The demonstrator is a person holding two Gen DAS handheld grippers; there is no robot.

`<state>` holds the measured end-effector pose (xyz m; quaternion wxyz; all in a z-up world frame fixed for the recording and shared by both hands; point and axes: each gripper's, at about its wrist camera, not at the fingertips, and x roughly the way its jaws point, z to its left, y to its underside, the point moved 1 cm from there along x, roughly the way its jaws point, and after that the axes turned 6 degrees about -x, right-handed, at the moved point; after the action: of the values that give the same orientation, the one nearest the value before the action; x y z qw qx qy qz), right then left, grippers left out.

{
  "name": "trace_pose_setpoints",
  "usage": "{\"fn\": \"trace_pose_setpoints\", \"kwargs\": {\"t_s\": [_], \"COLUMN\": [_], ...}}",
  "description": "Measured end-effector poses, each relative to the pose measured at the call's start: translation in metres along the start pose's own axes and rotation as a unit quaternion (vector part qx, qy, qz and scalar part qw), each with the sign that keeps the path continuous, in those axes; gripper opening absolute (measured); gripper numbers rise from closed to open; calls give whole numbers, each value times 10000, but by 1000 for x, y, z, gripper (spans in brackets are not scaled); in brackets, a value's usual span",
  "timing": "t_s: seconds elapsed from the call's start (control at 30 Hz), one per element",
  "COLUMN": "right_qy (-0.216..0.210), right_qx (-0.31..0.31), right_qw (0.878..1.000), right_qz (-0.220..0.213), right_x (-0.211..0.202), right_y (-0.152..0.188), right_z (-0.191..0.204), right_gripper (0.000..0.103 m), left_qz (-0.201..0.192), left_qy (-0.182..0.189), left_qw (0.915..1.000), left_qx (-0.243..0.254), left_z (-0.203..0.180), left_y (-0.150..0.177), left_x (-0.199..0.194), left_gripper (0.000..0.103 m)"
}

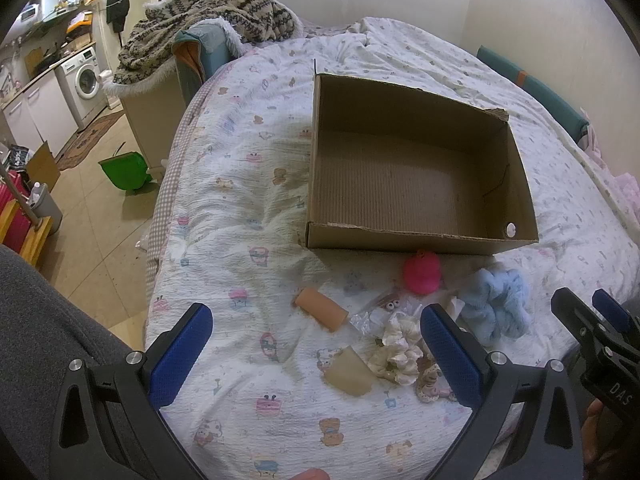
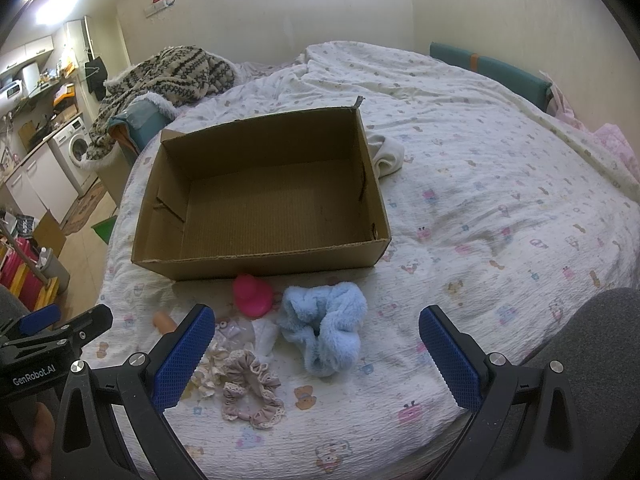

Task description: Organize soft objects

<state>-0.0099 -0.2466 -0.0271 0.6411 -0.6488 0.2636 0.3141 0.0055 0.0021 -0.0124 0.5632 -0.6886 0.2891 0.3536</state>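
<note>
Right wrist view: my right gripper (image 2: 318, 340) and left gripper (image 1: 316, 336) both gape wide, empty, above scrunchies (image 2: 250, 384) near the box (image 2: 260, 268).

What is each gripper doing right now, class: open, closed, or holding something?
Left gripper: open, holding nothing, above the bed.
Right gripper: open, holding nothing, above the blue scrunchie.

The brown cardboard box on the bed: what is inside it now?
The brown cardboard box shows only its bare corrugated floor; no soft object is in it. The near wall hides a narrow strip of floor behind it, so that strip cannot be checked.
</note>
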Motion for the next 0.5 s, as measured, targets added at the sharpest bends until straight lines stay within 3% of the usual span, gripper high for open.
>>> {"fn": "trace_pose_setpoints", "kwargs": {"t_s": [0.23, 0.5], "right_qy": [-56, -483], "right_qx": [68, 543], "right_qw": [9999, 9941], "right_qz": [60, 804], "right_x": [1, 35], "right_y": [2, -9], "right_z": [-2, -30], "right_gripper": [103, 103], "left_qz": [63, 568], "left_qy": [2, -153], "left_qw": [10000, 9973], "left_qx": [-18, -435], "left_z": [4, 24], "left_y": [2, -17], "left_x": [3, 18], "left_gripper": [103, 103]}}
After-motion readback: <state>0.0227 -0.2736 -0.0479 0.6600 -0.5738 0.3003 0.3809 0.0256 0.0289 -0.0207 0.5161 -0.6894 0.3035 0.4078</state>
